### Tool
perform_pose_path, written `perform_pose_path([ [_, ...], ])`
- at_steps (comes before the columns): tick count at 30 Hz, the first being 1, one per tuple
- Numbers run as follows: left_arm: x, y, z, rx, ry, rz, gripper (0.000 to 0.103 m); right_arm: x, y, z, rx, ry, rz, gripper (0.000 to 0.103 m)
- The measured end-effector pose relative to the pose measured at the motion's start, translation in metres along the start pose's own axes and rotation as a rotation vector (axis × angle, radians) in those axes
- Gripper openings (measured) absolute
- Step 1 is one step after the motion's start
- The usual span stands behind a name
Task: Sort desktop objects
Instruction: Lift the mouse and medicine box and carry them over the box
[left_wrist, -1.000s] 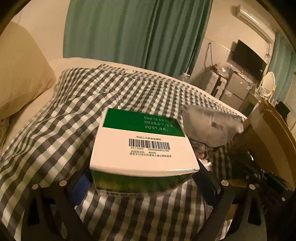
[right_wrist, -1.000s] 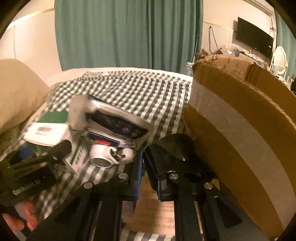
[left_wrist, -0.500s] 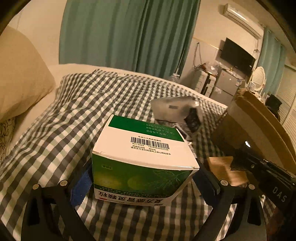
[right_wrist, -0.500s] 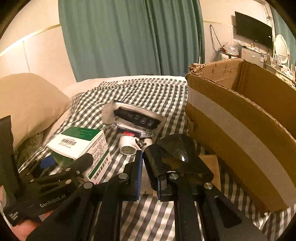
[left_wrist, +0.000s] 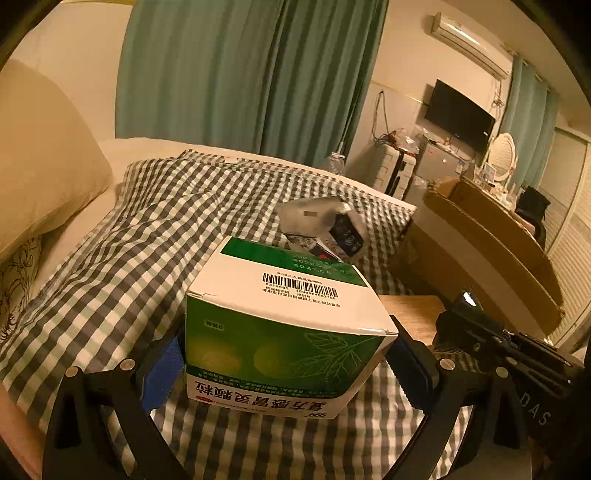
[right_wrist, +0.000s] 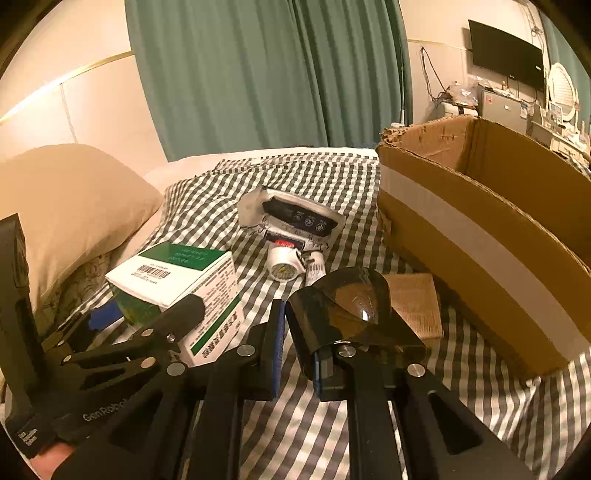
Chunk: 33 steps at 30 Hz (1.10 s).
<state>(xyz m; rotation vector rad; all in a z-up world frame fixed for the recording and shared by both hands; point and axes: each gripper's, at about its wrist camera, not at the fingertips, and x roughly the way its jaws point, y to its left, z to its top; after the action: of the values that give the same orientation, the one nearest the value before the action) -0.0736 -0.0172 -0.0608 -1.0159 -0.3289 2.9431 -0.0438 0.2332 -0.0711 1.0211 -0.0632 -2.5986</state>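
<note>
My left gripper (left_wrist: 286, 363) is shut on a green and white medicine box (left_wrist: 284, 325) and holds it above the checked bedspread (left_wrist: 155, 236). The box also shows in the right wrist view (right_wrist: 177, 273), at the left. My right gripper (right_wrist: 291, 325) is shut on a thin dark glossy sheet (right_wrist: 347, 306) that curls over its right finger. A blood pressure monitor in a plastic bag (right_wrist: 295, 218) with a white gauge (right_wrist: 282, 264) lies ahead on the bed; it also shows in the left wrist view (left_wrist: 325, 225). An open cardboard box (right_wrist: 491, 229) stands at the right.
A beige pillow (right_wrist: 70, 206) lies at the left. A small flat brown packet (right_wrist: 413, 302) lies by the cardboard box's foot. Green curtains (right_wrist: 266, 74) hang behind the bed. A TV (left_wrist: 458, 118) and cluttered furniture stand at the far right.
Both grippers have risen and drawn back from the bed. The medicine box has lifted with the left gripper, showing its green front. The cardboard box's open top has come into the right view.
</note>
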Motion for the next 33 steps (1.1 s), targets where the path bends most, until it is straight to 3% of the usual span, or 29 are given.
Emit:
perform_pose_path([
  [9,-0.037,-0.027,-0.005,0.034,-0.024,-0.032,0.099,-0.043,-0.008,-0.016,0.022,-0.014,-0.021,0.011],
  [17,-0.067,-0.065,0.0,0.1,-0.057,-0.07,0.099,-0.087,-0.039,-0.02,0.087,-0.057,-0.052,0.011],
  [33,-0.083,-0.134,0.029,0.15,-0.087,-0.165,0.099,-0.129,-0.078,0.013,0.1,-0.142,-0.095,0.011],
])
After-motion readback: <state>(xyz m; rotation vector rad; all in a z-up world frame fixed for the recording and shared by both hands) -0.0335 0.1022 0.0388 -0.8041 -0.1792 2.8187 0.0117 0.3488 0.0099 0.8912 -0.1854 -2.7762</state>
